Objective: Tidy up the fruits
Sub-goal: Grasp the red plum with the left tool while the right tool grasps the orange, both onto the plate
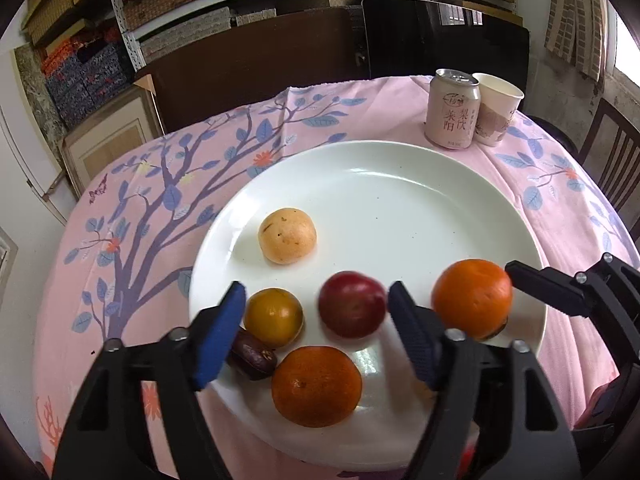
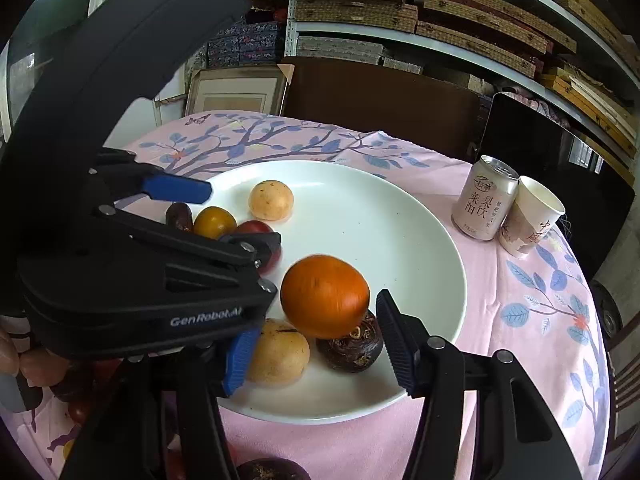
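Observation:
A white plate point(image 1: 400, 200) on the pink cloth holds a pale round fruit point(image 1: 287, 235), a yellow-orange fruit point(image 1: 273, 317), a red plum point(image 1: 353, 304), a dark date point(image 1: 253, 354) and two oranges point(image 1: 316, 386) point(image 1: 472, 298). My left gripper point(image 1: 318, 334) is open above the plate's near edge, the plum blurred between its fingers. In the right wrist view my right gripper point(image 2: 316, 340) is open, and a blurred orange point(image 2: 325, 297) sits between its fingers above a dark water chestnut point(image 2: 352, 346) and a pale fruit point(image 2: 278, 354). Whether it touches them is unclear.
A pink drink can point(image 1: 452, 110) and a paper cup point(image 1: 496, 110) stand behind the plate point(image 2: 400, 216) at the right. More dark and red fruits lie on the cloth near the plate's front point(image 2: 272, 470). Chairs and shelves surround the table.

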